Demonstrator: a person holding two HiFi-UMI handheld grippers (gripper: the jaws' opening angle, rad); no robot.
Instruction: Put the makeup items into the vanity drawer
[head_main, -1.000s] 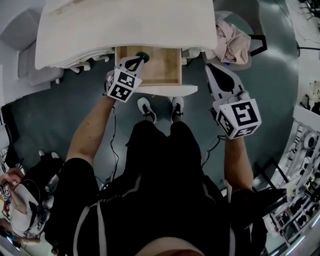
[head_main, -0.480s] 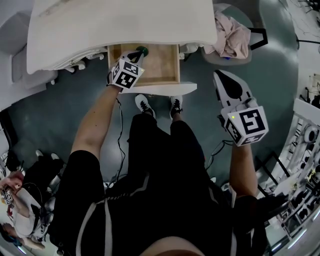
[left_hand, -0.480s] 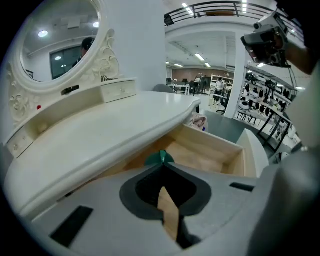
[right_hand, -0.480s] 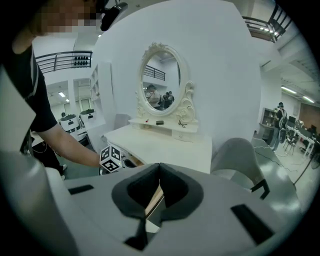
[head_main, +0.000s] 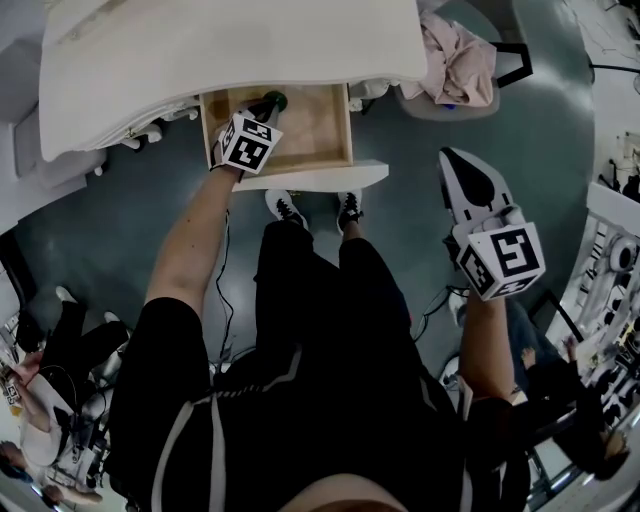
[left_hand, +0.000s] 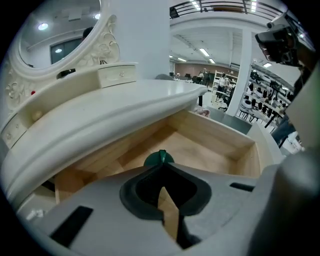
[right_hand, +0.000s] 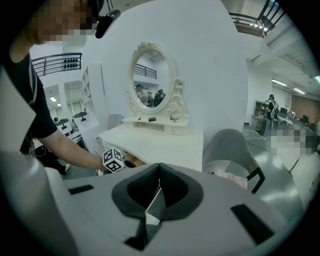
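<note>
The vanity's wooden drawer stands pulled out under the white tabletop. My left gripper reaches over the drawer's back left part, shut on a dark green round makeup item. In the left gripper view that green item shows just past the meeting jaw tips, above the bare drawer floor. What rests on the drawer floor beneath the gripper is hidden. My right gripper hangs over the floor to the right of the vanity, shut with nothing in it.
A grey chair with pink cloth stands right of the vanity. The oval mirror and small items sit on the vanity's back shelf. The person's shoes are below the drawer front. Other people sit at the lower left.
My left gripper has pushed slightly deeper over the drawer with the green item. My right gripper has drifted right and down, away from the vanity.
</note>
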